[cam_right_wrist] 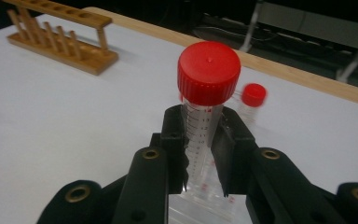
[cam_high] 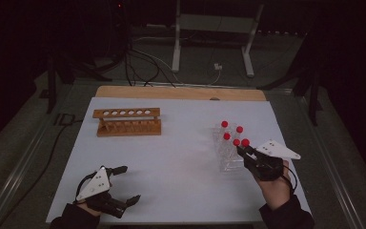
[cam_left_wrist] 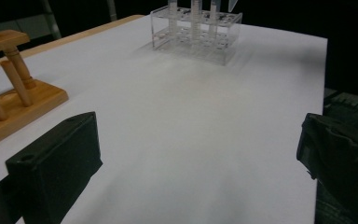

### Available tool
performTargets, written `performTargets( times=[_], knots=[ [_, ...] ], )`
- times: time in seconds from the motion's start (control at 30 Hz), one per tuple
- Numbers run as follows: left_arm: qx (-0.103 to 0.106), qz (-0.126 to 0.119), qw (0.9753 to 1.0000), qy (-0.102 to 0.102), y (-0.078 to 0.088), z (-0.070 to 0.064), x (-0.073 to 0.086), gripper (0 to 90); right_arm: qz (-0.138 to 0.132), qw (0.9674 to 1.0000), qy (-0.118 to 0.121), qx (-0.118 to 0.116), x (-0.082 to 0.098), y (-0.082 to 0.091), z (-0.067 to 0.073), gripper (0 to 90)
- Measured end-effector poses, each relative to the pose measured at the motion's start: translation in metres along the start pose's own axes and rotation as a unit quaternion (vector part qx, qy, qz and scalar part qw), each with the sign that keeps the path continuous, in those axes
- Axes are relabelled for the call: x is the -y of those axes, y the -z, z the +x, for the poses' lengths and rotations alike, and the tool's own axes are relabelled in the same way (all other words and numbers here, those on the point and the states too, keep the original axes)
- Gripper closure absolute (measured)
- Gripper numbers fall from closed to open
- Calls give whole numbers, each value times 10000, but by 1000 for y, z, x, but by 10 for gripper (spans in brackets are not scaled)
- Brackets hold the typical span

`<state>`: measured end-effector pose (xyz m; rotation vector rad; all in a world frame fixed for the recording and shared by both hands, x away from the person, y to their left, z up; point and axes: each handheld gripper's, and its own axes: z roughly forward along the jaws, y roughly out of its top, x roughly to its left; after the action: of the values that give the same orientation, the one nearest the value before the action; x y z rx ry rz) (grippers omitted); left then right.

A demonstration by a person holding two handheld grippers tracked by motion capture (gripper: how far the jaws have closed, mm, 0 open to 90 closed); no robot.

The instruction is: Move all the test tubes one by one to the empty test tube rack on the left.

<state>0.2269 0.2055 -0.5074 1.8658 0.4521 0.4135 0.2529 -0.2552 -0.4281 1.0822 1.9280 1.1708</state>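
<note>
High view above the near table [cam_high: 171, 191] edge, facing forward and down, left gripper view low over the paper, facing the clear rack [cam_left_wrist: 196, 30], right gripper view close on a tube [cam_right_wrist: 205, 116], wooden rack [cam_high: 128, 121] shared by all.

Dim room, brightly lit white table [cam_high: 171, 157], background tube cap [cam_right_wrist: 253, 94] blurred.

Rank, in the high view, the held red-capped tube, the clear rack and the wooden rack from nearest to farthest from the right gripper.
1. Red-capped tube, clamped in the right gripper.
2. Clear rack, just left of it.
3. Wooden rack, far left across the table.
</note>
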Motion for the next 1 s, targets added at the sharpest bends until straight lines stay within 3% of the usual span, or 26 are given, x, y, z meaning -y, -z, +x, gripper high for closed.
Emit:
performTargets(
  times=[0.37,1.0],
  knots=[
    [16,113,9999,91,-1,0,-3,4,13,9991,118,-417,-6,-11,22,751],
    [406,86,9989,215,-8,-1,-26,4,297,9941,348,-983,1,-35,58,750]
  ],
)
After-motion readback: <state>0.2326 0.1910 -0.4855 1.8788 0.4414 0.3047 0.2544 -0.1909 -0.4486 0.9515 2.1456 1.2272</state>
